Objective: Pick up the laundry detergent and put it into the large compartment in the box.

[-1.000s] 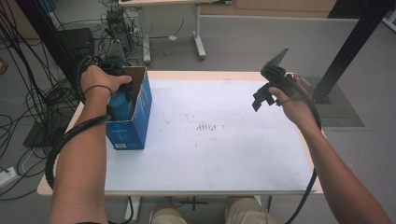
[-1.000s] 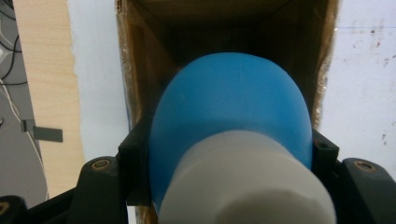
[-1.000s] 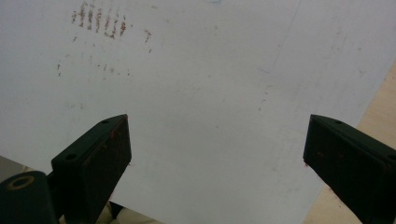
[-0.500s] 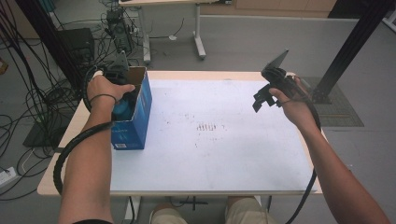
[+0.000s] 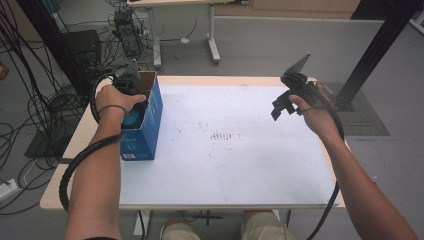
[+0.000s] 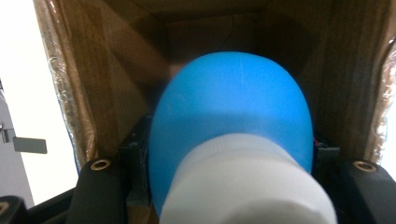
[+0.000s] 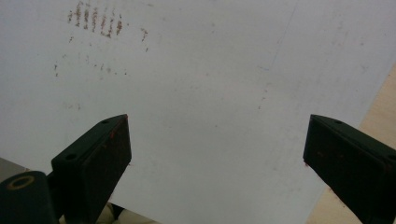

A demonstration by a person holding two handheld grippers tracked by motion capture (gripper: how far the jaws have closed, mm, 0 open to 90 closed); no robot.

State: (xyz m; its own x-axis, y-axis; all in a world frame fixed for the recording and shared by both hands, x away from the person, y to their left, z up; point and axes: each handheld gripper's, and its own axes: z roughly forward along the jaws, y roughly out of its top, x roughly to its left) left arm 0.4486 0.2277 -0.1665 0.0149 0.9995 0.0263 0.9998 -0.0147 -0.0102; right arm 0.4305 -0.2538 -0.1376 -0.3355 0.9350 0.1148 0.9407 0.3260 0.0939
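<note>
A blue bottle (image 6: 231, 107) with a white cap (image 6: 247, 186) sits inside the open top of a blue cardboard box (image 5: 147, 125) — its rounded blue body points into the brown interior, the cap end toward the opening. In the high view only a patch of its blue (image 5: 131, 117) shows within the box mouth. The box stands upright at the left edge of the table, its flaps open, its outer walls blue with pale print near the bottom — the inside plain brown card.
</note>
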